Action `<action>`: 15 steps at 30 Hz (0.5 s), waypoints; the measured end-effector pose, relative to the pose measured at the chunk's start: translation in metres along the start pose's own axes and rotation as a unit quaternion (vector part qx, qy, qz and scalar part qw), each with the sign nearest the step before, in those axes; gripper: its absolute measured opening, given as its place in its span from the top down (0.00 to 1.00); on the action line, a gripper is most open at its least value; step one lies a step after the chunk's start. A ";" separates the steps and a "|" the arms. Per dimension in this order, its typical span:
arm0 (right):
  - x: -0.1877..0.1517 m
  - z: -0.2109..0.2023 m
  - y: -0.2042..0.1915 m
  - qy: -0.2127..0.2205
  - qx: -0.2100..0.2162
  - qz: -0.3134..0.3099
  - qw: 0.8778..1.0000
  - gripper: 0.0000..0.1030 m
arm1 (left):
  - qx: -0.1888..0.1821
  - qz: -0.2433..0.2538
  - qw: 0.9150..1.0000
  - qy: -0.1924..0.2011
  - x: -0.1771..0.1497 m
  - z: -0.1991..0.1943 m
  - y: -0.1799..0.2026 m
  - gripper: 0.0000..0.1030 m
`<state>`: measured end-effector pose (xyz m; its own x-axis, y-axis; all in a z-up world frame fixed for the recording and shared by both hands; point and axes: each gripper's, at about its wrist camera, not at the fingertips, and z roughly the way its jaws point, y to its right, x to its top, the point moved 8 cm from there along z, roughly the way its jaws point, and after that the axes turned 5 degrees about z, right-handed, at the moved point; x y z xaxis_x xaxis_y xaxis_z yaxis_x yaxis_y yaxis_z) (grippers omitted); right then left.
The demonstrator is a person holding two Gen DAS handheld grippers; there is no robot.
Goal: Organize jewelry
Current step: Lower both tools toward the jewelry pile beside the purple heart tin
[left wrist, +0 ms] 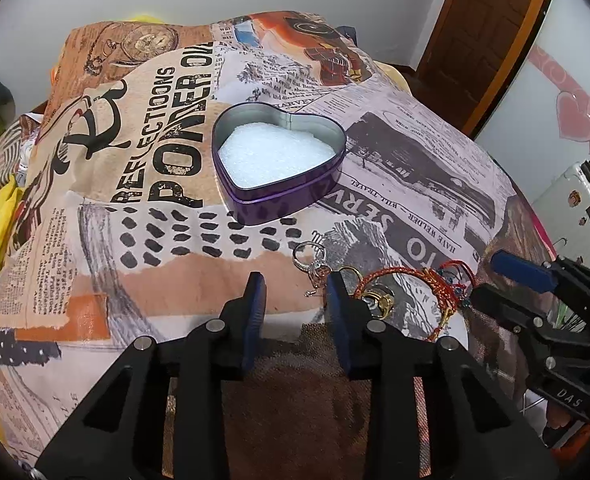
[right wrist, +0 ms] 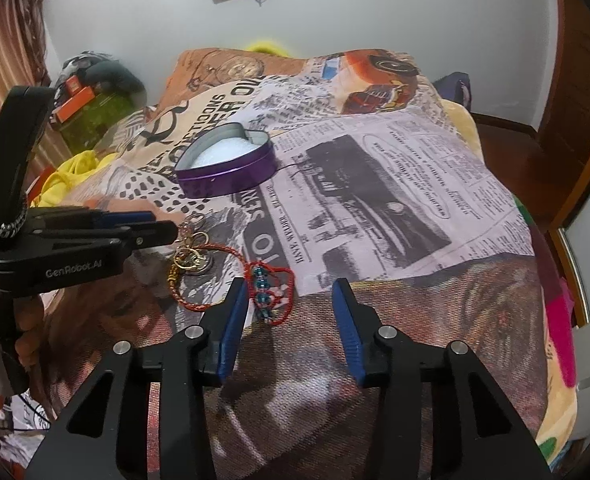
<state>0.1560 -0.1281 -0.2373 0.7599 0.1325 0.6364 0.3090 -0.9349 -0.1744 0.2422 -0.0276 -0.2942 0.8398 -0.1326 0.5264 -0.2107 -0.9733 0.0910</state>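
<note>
Beaded bracelet (right wrist: pixel 269 294) clear only rightward

Both grippers are matte black plastic with angular cut-out linkages, round silver screws at the pivots and ribbed blue pads on the fingers (left wrist: pixel 255 320). The left gripper (right wrist: pixel 151 226) bears grey "GenRobot.AI" lettering; the right gripper (left wrist: pixel 491 276) shows "DAS".

Bed covered by a newspaper-collage print blanket (left wrist: pixel 95 208). Mid-frame on it, an open purple heart-shaped tin (left wrist: pixel 279 196) with white padding. Lower right of that, silver rings (left wrist: pixel 309 258), gold rings (left wrist: pixel 381 300), a red-gold cord bracelet (right wrist: pixel 193 276), a red beaded bracelet (right wrist: pixel 271 292).
</note>
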 end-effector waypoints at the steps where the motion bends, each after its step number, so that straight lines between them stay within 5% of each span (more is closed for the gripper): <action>1: 0.000 0.002 -0.002 -0.002 0.003 -0.003 1.000 0.64 | -0.001 0.000 1.000 0.000 0.001 0.001 0.000 0.73; 15: -0.007 0.018 -0.012 -0.024 0.006 -0.025 0.999 0.73 | -0.027 -0.005 1.000 0.003 0.009 0.014 0.007 0.79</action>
<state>0.1565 -0.1119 -0.2531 0.7703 0.1943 0.6073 0.3535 -0.9228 -0.1531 0.2548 -0.0385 -0.3006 0.8387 -0.1224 0.5307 -0.2295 -0.9631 0.1406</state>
